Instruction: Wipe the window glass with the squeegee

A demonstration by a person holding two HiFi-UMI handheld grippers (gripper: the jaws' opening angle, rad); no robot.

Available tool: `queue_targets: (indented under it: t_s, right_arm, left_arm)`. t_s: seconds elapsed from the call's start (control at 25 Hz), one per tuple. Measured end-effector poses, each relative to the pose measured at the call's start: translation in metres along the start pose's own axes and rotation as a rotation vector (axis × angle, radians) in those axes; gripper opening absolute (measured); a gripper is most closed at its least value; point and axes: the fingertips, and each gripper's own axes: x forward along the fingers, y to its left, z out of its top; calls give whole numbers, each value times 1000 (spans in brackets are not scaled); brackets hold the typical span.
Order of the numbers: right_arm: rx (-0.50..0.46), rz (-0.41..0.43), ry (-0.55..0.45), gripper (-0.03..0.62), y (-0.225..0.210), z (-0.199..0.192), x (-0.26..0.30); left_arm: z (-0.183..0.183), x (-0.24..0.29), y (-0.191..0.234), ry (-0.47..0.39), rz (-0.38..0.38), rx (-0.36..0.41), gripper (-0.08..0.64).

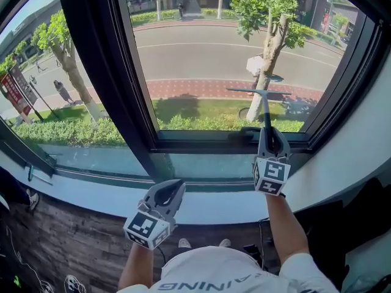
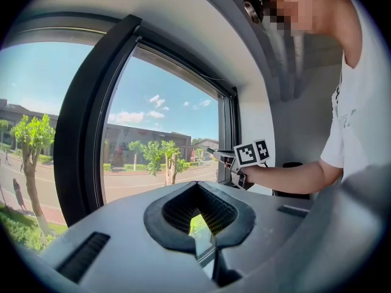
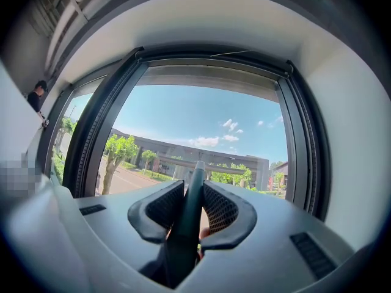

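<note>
The squeegee (image 1: 266, 110) stands upright against the lower part of the right window glass (image 1: 208, 47), its thin blade (image 1: 256, 92) lying level across the pane. My right gripper (image 1: 267, 142) is shut on its dark handle (image 3: 191, 209), just above the bottom frame. The right gripper view has the handle running up between the pads to the blade (image 3: 211, 168). My left gripper (image 1: 166, 194) hangs lower and to the left, over the sill, shut on nothing. From the left gripper (image 2: 197, 188), the right gripper (image 2: 235, 163) and squeegee (image 2: 215, 155) show near the window's right side.
A thick black mullion (image 1: 101, 60) splits the window into a left pane (image 1: 43, 84) and the right one. A pale sill (image 1: 208, 209) runs below, with dark wood floor (image 1: 67, 243) under it. White wall (image 1: 360, 151) bounds the right side.
</note>
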Motion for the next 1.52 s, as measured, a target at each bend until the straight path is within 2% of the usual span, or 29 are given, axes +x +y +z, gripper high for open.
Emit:
queue_targets:
  t_s: [1.2,1.36,1.52]
  right_arm:
    - [27,48,229,98,24,-137,-13]
    - [34,62,225,98,20,-135,-23]
    - [68,52,151,98,6,-107,-47]
  left_arm:
    - [-14,2,2,34,4,-28,15]
    - [-14,1,-1,40,18,-34,17]
    - [-18,0,1,35,57,-62,17]
